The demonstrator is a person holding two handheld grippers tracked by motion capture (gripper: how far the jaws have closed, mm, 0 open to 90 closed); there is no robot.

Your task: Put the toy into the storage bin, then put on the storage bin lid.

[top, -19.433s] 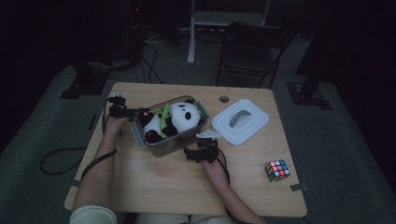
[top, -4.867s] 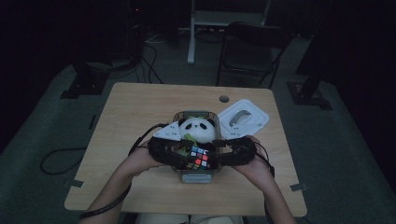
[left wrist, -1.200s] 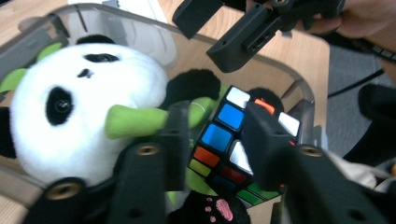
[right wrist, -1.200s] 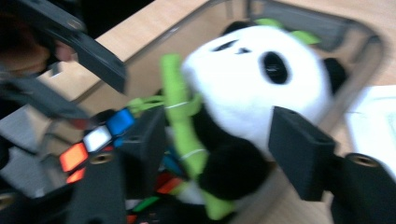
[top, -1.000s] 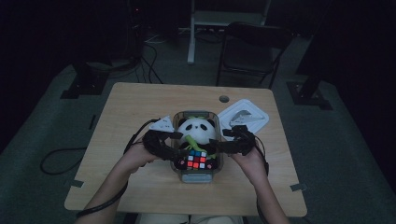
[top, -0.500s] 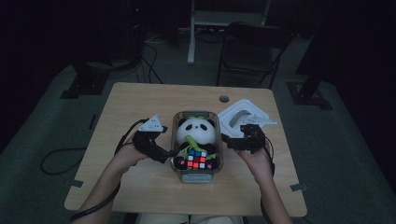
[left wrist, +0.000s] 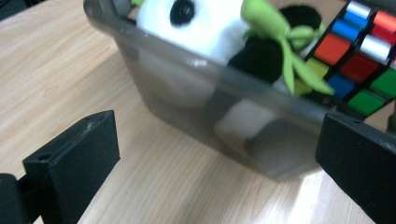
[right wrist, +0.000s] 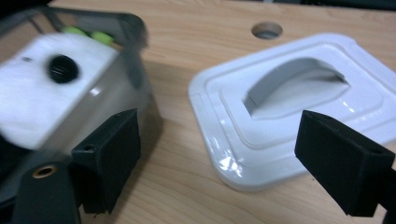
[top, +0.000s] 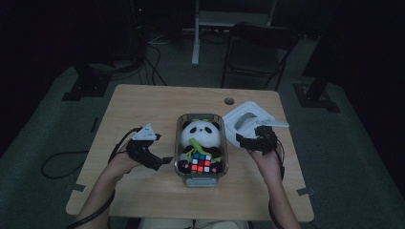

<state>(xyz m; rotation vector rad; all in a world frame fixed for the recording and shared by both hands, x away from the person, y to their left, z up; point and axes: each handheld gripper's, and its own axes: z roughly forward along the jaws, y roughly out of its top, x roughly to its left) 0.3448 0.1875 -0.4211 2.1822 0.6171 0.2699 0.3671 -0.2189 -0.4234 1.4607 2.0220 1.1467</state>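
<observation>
In the right gripper view the bin (right wrist: 70,70) and panda (right wrist: 46,79) were motion-blurred, cut off at left. Left gripper view cropped the cube (left wrist: 369,60) at top and right; panda's lower body sat dim behind the bin wall.

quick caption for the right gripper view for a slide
Open right gripper faces the white lid lying on the wooden table, beside the clear bin holding a plush panda.

Clear bin (top: 185,168) upright mid-table, holding panda (top: 201,135), cube (top: 201,162).
</observation>
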